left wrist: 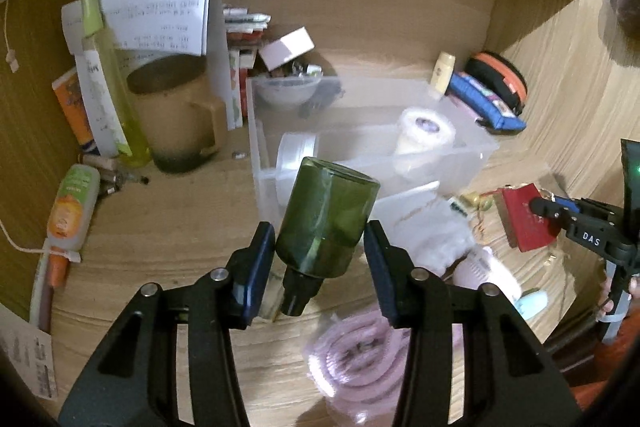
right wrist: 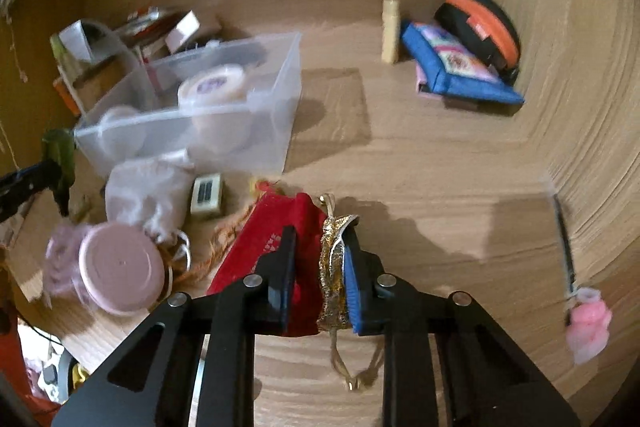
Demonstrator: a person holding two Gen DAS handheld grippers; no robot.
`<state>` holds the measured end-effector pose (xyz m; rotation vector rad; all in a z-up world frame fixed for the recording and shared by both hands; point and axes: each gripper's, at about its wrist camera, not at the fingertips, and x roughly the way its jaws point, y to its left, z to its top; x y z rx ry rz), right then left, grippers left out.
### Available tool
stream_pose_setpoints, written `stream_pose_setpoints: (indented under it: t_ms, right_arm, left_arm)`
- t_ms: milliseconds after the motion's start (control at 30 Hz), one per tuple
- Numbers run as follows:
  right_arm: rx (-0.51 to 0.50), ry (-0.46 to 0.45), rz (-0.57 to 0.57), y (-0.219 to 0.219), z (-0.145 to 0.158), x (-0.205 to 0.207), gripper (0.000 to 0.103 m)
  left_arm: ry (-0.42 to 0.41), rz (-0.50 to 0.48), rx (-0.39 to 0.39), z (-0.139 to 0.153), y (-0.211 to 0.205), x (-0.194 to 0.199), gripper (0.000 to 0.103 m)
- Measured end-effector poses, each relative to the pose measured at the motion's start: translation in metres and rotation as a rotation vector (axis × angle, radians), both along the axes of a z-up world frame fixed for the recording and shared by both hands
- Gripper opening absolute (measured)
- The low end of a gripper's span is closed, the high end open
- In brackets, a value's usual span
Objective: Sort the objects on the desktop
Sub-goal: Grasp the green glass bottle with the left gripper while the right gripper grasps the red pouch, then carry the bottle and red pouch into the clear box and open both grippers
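Green glass fills the middle of the left wrist view: a dark green bottle (left wrist: 328,215), neck and black cap pointing back toward the camera, sits between the blue pads of the left gripper (left wrist: 320,239), whose jaws stand partly open and press on its sides, holding it clear of the wooden desk (left wrist: 168,239). Just beyond the bottle is a clear plastic bin (left wrist: 472,155) holding a white jar with a purple label (left wrist: 426,131). Below the bottle lies a coil of pale pink cord (left wrist: 356,351).

The right gripper (right wrist: 320,247) has its jaws pinched almost fully together on a red velvet pouch (right wrist: 264,239) with a gold trim (right wrist: 334,267); the cloth is squeezed between the pads and its gold drawstring hangs beneath. Left of the pouch lie a small white tile with dark marks (right wrist: 207,193), a white cloth bag (right wrist: 148,191) and a round pink lid (right wrist: 120,267). Against the far right corner lean a blue zip case (right wrist: 456,71) and a black and orange round case (right wrist: 480,27), with a small cream bottle (right wrist: 391,31) standing just beside them.
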<state>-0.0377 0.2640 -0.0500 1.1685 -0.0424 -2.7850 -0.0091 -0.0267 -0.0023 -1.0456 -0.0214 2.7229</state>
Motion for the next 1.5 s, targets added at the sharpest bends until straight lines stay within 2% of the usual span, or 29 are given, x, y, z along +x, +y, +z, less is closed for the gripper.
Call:
stream_pose_setpoints:
  t_ms: [233, 433, 667, 833, 967, 1167, 1500]
  right_arm:
    - [-0.045, 0.106, 0.004, 0.001, 0.035, -0.008, 0.019]
    - [-0.040, 0.186, 0.016, -0.012, 0.062, -0.021, 0.019]
    - [-0.065, 0.223, 0.052, -0.025, 0.082, -0.046, 0.019]
    - [-0.053, 0.237, 0.097, -0.042, 0.092, -0.068, 0.019]
    - [-0.047, 0.239, 0.126, -0.052, 0.095, -0.083, 0.019]
    - [-0.035, 0.194, 0.166, -0.067, 0.089, -0.113, 0.019]
    - [-0.014, 0.102, 0.159, -0.071, 0.053, -0.152, 0.019]
  left_arm:
    - [0.046, -0.014, 0.046, 0.020, 0.008, -0.005, 0.046]
    - [0.094, -0.039, 0.086, 0.034, 0.019, -0.014, 0.046]
    - [0.111, -0.061, 0.094, 0.041, 0.032, -0.033, 0.046]
    - [0.088, -0.065, 0.100, 0.039, 0.037, -0.056, 0.046]
    - [0.074, -0.064, 0.092, 0.038, 0.042, -0.069, 0.046]
    - [0.046, -0.062, 0.073, 0.033, 0.053, -0.093, 0.046]
    - [-0.025, -0.078, 0.043, 0.010, 0.067, -0.119, 0.045]
